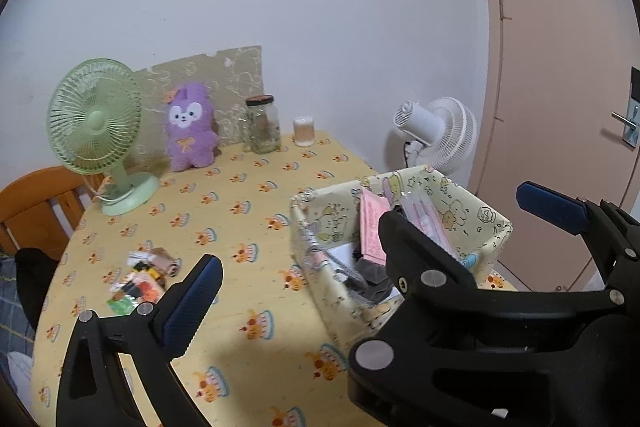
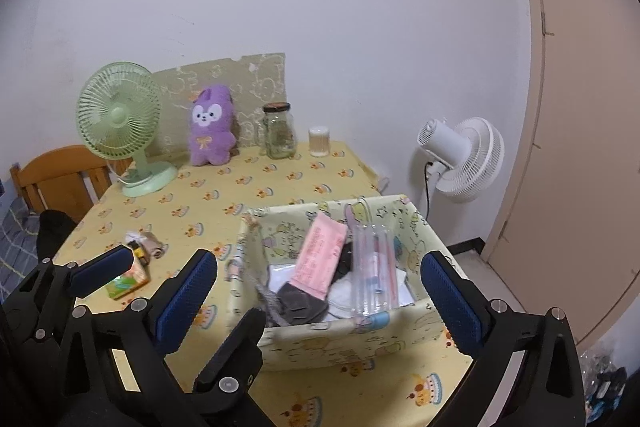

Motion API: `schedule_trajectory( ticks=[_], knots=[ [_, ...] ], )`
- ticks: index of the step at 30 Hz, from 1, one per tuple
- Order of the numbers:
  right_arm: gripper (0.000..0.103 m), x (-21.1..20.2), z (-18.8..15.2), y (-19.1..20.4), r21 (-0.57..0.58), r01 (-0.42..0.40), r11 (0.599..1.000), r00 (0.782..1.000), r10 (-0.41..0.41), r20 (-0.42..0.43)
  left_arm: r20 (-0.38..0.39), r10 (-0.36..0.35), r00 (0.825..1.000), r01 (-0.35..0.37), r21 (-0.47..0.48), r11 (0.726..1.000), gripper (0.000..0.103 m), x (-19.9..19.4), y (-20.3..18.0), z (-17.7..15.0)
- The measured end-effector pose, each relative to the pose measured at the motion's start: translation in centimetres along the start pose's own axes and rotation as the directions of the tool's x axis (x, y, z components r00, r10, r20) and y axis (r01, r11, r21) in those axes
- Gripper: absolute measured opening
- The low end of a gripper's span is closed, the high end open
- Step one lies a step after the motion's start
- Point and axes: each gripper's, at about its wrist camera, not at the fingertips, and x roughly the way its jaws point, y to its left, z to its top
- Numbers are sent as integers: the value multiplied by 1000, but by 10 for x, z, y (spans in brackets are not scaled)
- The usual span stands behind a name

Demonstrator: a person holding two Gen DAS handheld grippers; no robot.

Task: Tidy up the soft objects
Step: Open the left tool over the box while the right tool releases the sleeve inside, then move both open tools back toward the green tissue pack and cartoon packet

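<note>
- We see the left gripper (image 1: 372, 239) with its blue-padded fingers (image 1: 192, 303) spread wide and nothing between them; they hang above the desk (image 1: 248, 219), just left of the fabric storage box (image 1: 320, 267).
- The right gripper (image 2: 324, 291) also has its fingers (image 2: 452, 295) spread as wide as they go, standing either side of the box (image 2: 320, 339) without touching it or holding anything.
- In the right wrist view the left gripper (image 2: 144, 275) sits at lower left, beside the right one.
- Inside the box we make out a pink packet (image 2: 318, 259) leaning upright, a clear plastic sleeve (image 2: 374, 267), a dark grey soft cloth (image 2: 298, 303) and some white cloth (image 2: 344, 293).
- On the desk left of the box lies a small heap of snack packets and bits (image 1: 140, 279), including a green carton (image 2: 124, 281).
- At the back of the desk a purple plush toy (image 1: 190, 127) stands upright against a patterned board (image 1: 224, 75), between a green desk fan (image 1: 96, 131) and a glass jar (image 1: 262, 125).
- A small cotton-swab tub (image 1: 304, 131) stands just right of the jar.
- Beyond the desk a white fan (image 2: 460, 159) stands by the wall, and an orange wooden chair (image 1: 36, 203) shows at far left.
</note>
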Motion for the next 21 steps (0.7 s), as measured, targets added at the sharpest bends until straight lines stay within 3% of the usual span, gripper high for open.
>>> schedule_trajectory(
  ticks=[10,21],
  knots=[
    [103,-20,4,27,-11,-34,999,999,34,23,46,32,998,-31,-38,999,103,-31,23,-3],
    [103,-21,1,58,-14,-48,999,998,48,27,57,80,995,-77,-64,995,102,-40,50,-11]
  ],
)
